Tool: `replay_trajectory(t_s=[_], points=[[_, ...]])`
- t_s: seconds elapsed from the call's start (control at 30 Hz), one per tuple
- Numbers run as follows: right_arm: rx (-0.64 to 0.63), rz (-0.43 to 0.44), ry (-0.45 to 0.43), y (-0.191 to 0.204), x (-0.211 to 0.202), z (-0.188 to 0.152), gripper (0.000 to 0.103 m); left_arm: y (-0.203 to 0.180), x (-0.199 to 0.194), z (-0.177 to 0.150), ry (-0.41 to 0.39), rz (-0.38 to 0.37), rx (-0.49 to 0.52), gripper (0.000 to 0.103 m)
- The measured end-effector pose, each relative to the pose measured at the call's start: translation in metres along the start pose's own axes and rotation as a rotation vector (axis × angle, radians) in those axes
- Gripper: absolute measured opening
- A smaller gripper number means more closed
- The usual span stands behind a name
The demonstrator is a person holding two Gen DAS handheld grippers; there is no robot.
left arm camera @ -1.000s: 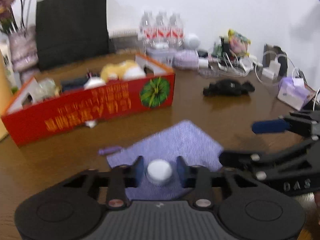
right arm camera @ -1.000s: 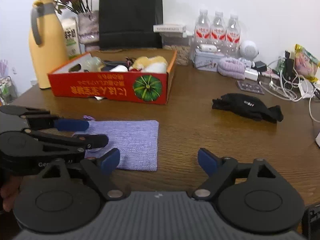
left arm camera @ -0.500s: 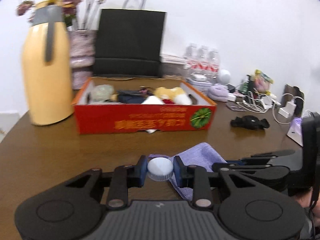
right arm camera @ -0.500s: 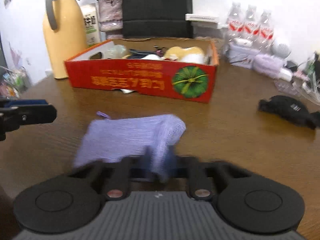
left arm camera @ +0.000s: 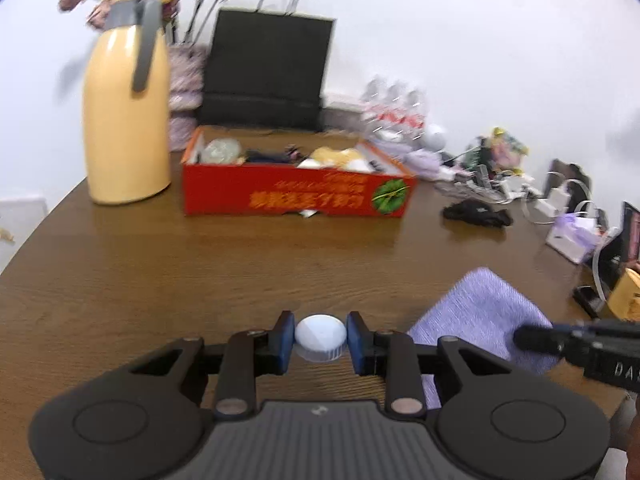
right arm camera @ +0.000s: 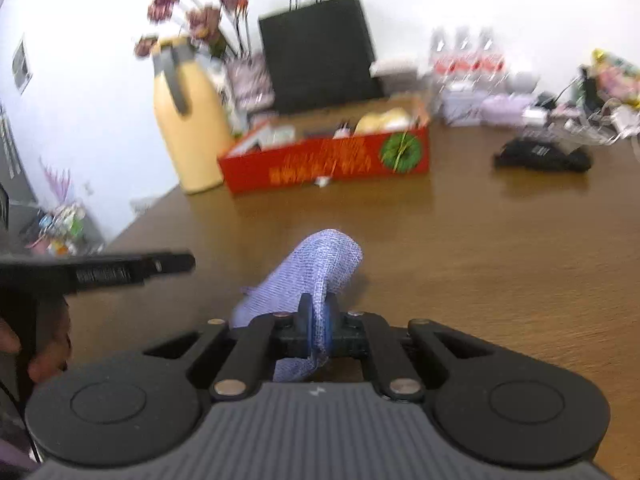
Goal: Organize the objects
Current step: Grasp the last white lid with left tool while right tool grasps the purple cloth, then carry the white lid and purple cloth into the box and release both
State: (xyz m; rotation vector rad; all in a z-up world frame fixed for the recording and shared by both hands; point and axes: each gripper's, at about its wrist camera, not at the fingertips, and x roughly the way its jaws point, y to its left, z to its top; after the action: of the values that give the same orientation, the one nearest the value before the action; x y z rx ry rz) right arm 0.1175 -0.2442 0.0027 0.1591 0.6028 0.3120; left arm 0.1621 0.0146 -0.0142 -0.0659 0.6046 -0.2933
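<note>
Your left claw (left arm camera: 320, 339) is clamped on the white cap (left arm camera: 320, 337), held above the table (left arm camera: 168, 276); your right claw (right arm camera: 317, 324) pinches the lilac cloth (right arm camera: 320, 268), which bunches forward from its tips, partly lifted

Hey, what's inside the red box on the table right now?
The red box holds a yellow and white soft item, a pale greenish bundle and something dark between them. The front wall hides whatever lies lower down.

Both grippers (left arm camera: 320, 338) (right arm camera: 319, 320) clamped, loaded.
</note>
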Motion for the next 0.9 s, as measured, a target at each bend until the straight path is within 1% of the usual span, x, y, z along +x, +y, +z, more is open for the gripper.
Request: replay_trajectory(t_s=[0.07,0.17,0.3,0.37,0.43,0.5,0.57,0.67,0.73,0.8,0.83,0.9], points=[[-0.031,-0.029,-0.034,0.01,-0.011,0.004,0.006,-0.006,-0.004,0.0,-0.021,-0.02,0.026,0.027],[-0.046,-0.034,-0.048,0.02,-0.019,0.004,0.006,-0.006,-0.006,-0.004,-0.024,-0.013,0.022,0.027],[-0.064,-0.044,-0.047,0.025,-0.014,0.009,0.006,0.004,-0.004,-0.005,-0.016,-0.011,-0.008,0.027],[-0.083,-0.033,-0.056,0.025,-0.007,0.02,0.006,0.007,0.002,0.008,-0.033,-0.009,0.011,0.027],[-0.11,-0.033,-0.083,0.028,0.002,0.036,0.006,0.011,0.013,0.03,-0.079,-0.025,0.046,0.027],[-0.143,-0.021,-0.134,0.031,0.015,0.062,0.006,0.018,0.029,0.063,-0.096,-0.011,0.065,0.027],[-0.171,-0.009,-0.192,0.034,0.031,0.096,0.006,0.027,0.046,0.099,-0.118,0.003,0.058,0.027],[-0.191,0.01,-0.262,0.037,0.059,0.152,0.006,0.038,0.072,0.15,-0.128,0.003,0.048,0.027],[-0.179,0.015,-0.275,0.032,0.087,0.187,0.006,0.042,0.092,0.175,-0.135,0.015,0.045,0.027],[-0.19,-0.016,-0.27,0.024,0.115,0.21,0.006,0.046,0.116,0.195,-0.126,0.02,0.045,0.027],[-0.188,-0.03,-0.255,0.019,0.133,0.218,0.006,0.049,0.129,0.202,-0.114,0.019,0.036,0.027],[-0.173,-0.052,-0.194,0.005,0.172,0.231,0.006,0.056,0.159,0.214,-0.069,0.011,0.02,0.027]])
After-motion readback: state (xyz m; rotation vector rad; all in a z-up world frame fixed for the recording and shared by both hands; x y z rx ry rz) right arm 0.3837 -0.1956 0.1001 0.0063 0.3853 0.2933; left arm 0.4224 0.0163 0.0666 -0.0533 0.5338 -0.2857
